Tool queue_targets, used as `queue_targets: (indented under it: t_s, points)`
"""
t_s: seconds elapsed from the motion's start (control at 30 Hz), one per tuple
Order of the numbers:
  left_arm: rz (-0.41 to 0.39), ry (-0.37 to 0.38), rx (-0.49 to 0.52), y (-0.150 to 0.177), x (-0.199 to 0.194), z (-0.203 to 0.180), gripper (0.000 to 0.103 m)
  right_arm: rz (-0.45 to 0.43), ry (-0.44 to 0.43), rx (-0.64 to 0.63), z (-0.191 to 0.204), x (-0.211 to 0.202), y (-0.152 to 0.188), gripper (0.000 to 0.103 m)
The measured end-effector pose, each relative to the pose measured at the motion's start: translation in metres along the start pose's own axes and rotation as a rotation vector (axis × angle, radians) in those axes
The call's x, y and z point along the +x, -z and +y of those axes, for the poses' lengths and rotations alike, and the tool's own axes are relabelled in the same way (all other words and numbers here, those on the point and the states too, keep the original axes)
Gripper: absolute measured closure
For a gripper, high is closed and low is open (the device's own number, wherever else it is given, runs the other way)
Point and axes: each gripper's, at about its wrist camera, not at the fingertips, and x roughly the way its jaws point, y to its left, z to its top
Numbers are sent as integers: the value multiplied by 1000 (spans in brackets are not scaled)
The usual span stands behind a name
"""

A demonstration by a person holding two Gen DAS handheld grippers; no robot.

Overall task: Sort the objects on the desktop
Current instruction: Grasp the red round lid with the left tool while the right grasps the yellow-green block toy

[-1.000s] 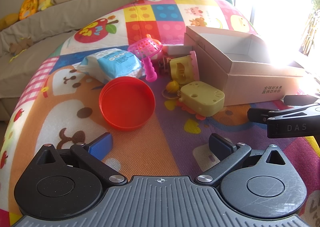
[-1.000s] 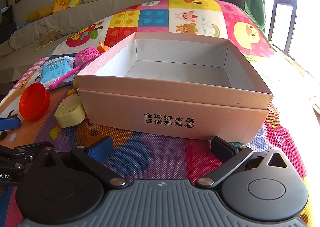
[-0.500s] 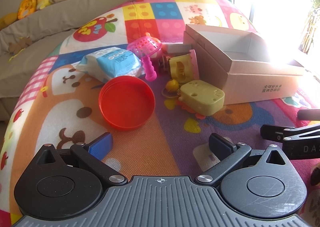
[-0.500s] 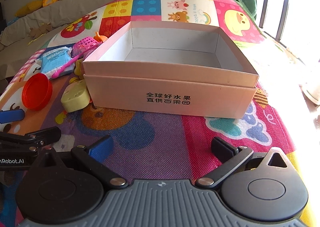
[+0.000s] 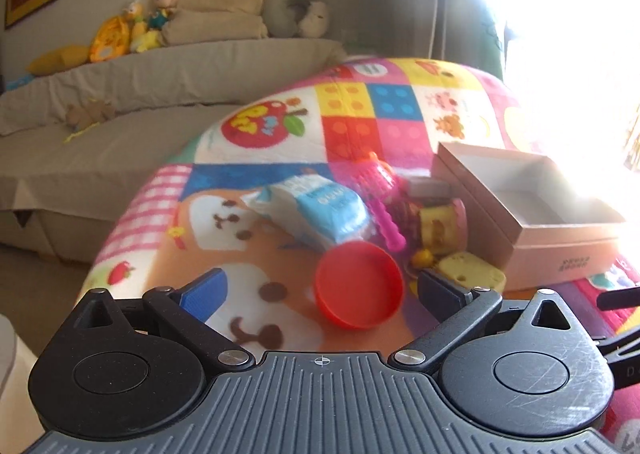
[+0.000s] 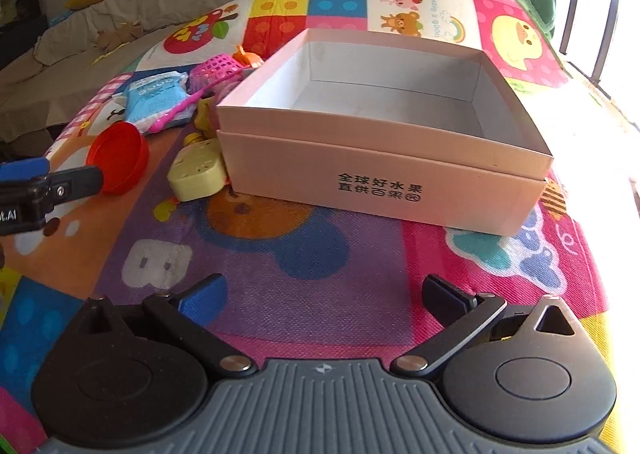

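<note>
The left gripper (image 5: 320,286) hangs above the colourful play mat (image 5: 248,238) with its fingers spread wide and nothing between them. In the left wrist view, a red round lid (image 5: 359,285) lies just ahead of it at about 1 o'clock, open side up, resting on the mat. Behind the lid, toward 12 o'clock, sits a blue and white tissue pack (image 5: 320,210), and a pink plastic basket (image 5: 380,178) with a pink handle lies against the pack's right side. At 2 o'clock a yellow cheese-shaped toy (image 5: 470,274) lies close to the near wall of the open cardboard box (image 5: 560,250), with a yellow and pink toy (image 5: 444,230) behind it; the picture is blurred there.

The right gripper (image 6: 322,296) is also spread open and holds nothing, poised over the mat in front of the cardboard box (image 6: 380,186). The box stands at 12 o'clock in the right wrist view, printed side facing the camera, with nothing visible inside. At 10 o'clock the cheese toy (image 6: 196,174) touches the box's near left corner, the red lid (image 6: 120,158) lies farther left, and the tissue pack (image 6: 156,94) and pink basket (image 6: 216,68) lie beyond. The left gripper's fingertips (image 6: 84,176) enter at 9 o'clock, beside the lid.
</note>
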Motion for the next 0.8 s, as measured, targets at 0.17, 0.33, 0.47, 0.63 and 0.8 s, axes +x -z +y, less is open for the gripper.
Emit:
queue_targets:
  t_s: [0.17,0.33,0.47,0.63,0.8]
  points:
    - [-35,-77,-72,-19,-10,32,0,-212,21,-202,59,0,-13,26]
    - [-7,-78,-66,-9,-14,38,0,-229,134,-360,108,29,-21,46]
    - [27,-44,-60,1,-11,33,0,-154,97,-288,100,41,-22,64]
    - [44,-10,-49,6,-10,25,0,-135,-8,-232,72,17,-11,65]
    - [62,30,0,11,-7,13,0,-107,11,-271,34,-17,17,64]
